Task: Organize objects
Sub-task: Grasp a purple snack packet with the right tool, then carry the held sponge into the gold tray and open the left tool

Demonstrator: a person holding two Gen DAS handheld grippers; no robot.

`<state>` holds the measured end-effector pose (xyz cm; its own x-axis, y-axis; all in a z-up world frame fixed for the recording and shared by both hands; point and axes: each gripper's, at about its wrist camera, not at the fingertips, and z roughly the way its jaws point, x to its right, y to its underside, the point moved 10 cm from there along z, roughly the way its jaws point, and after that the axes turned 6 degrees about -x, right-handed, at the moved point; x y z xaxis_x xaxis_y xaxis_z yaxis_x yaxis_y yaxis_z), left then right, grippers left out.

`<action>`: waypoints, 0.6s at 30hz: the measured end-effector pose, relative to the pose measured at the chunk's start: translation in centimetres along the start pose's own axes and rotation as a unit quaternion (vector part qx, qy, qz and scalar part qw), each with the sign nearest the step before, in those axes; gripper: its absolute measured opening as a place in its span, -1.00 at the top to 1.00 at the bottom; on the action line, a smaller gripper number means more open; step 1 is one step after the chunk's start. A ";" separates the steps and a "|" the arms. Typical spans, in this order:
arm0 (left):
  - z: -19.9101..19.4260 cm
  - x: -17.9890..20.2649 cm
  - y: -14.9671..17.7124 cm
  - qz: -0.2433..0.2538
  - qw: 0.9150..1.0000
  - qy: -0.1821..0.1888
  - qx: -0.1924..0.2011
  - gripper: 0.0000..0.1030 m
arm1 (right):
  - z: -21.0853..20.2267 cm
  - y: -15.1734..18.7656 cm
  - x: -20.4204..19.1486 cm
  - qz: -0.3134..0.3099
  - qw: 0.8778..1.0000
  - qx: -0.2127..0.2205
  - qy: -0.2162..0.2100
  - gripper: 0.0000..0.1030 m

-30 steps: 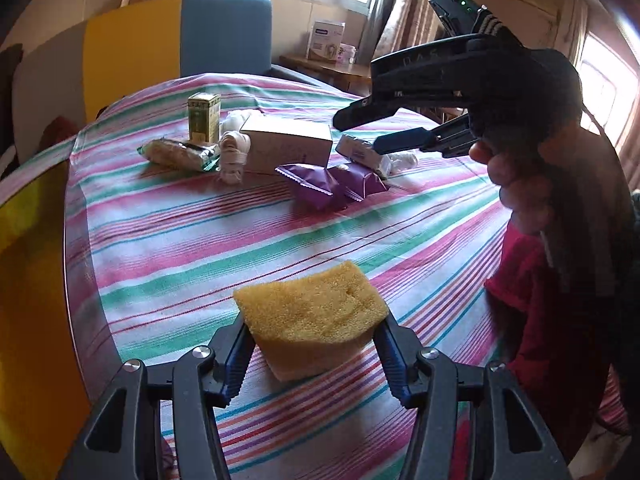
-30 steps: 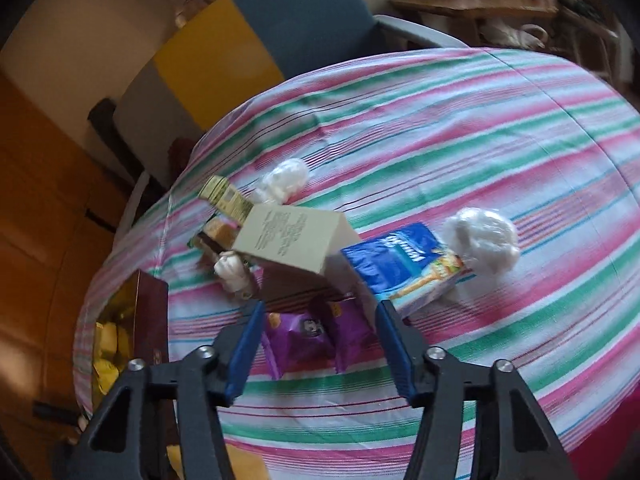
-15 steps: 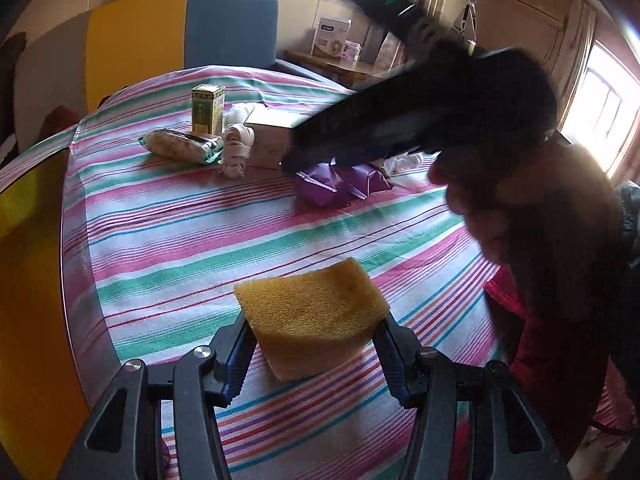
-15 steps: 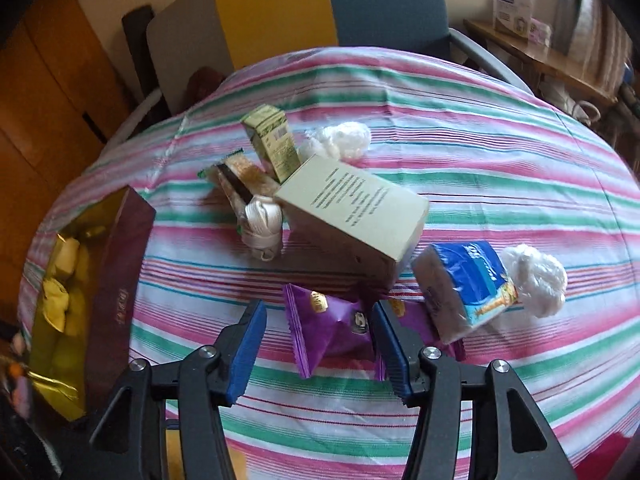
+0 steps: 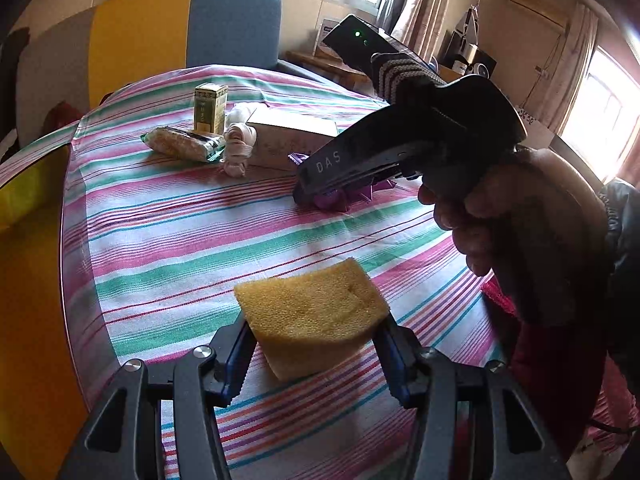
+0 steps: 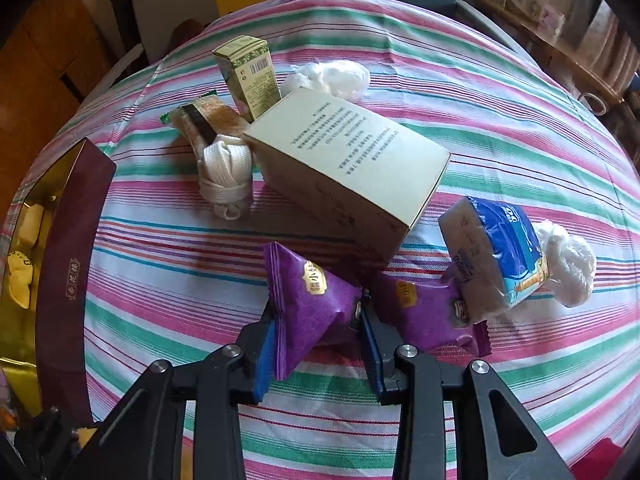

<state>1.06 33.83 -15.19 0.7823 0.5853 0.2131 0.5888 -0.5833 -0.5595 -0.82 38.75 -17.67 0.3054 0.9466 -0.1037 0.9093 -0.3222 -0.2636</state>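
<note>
Right gripper (image 6: 316, 334) closing on purple snack packet (image 6: 310, 304); left gripper (image 5: 316, 354) clamped on yellow sponge (image 5: 312, 314).

Packet lay on the striped tablecloth (image 6: 500, 128), just in front of the beige carton (image 6: 348, 160); the jaws had just been closing, blue pads (image 6: 264, 354) pressing both its sides. Second purple packet (image 6: 428, 316) just beside, under the blue tissue pack (image 6: 496, 252). Sponge held above the cloth.

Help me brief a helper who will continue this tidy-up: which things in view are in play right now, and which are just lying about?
In play:
- yellow sponge, held in the left claw
- purple snack packet, between the right claw's just-closing jaws
- gold-lined maroon box, probably the destination

Lying about:
- second purple packet
- beige carton
- tissue pack
- rope bundle
- green box
</note>
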 end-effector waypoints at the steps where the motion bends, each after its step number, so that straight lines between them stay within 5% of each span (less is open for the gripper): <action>1: 0.0 0.0 0.0 0.000 1.000 -0.001 0.000 -0.08 | 0.0 -0.1 -0.2 0.000 1.000 0.000 0.000 0.28; 13: -1.2 0.5 -0.1 0.012 1.000 -0.006 0.004 -0.03 | -0.1 -0.2 -0.6 -0.017 1.000 0.005 0.014 0.28; 18: -5.6 0.4 -1.7 0.023 0.999 -0.011 0.046 -0.04 | -0.1 -0.2 -0.6 -0.020 1.000 0.006 0.018 0.29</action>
<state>1.57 31.91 -9.69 0.8022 0.5728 0.1683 0.5311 -0.5559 -0.6395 -1.16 38.26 -17.45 0.2787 0.9586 -0.0591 0.9174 -0.2839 -0.2788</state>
